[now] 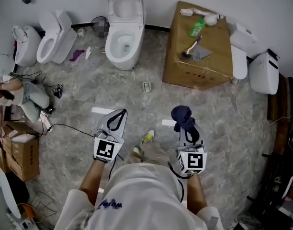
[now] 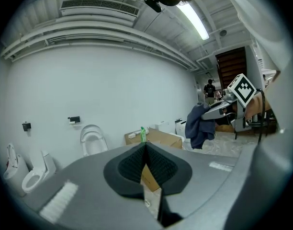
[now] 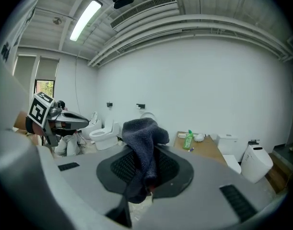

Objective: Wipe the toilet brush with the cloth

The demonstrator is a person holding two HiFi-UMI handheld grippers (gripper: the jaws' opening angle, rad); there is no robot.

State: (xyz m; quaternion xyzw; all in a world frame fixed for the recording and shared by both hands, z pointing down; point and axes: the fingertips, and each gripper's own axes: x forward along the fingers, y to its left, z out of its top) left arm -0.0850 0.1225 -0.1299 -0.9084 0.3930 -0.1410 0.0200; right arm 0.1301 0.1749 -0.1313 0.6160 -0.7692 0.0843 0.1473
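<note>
The toilet brush [image 1: 191, 49], with a dark bristle head and a blue-white handle, lies on top of the cardboard box [image 1: 194, 73] at the far right of the floor. Both grippers are well short of it, held in front of the person's body. My right gripper [image 1: 185, 122] is shut on a dark blue cloth [image 1: 183, 116], which bunches above the jaws and drapes down between them [image 3: 141, 143]. My left gripper [image 1: 121, 113] is shut with nothing between its pads [image 2: 158, 164]. The left gripper view shows the cloth [image 2: 200, 123] hanging off to the right.
On the box lie a green bottle [image 1: 196, 28] and a grey rag [image 1: 202, 54]. A white toilet [image 1: 125, 28] stands at the far wall, with another [image 1: 53, 38] to its left. White fixtures [image 1: 263, 72] stand at the right. At the left sit a person [image 1: 28, 98], cables and a carton [image 1: 23, 157].
</note>
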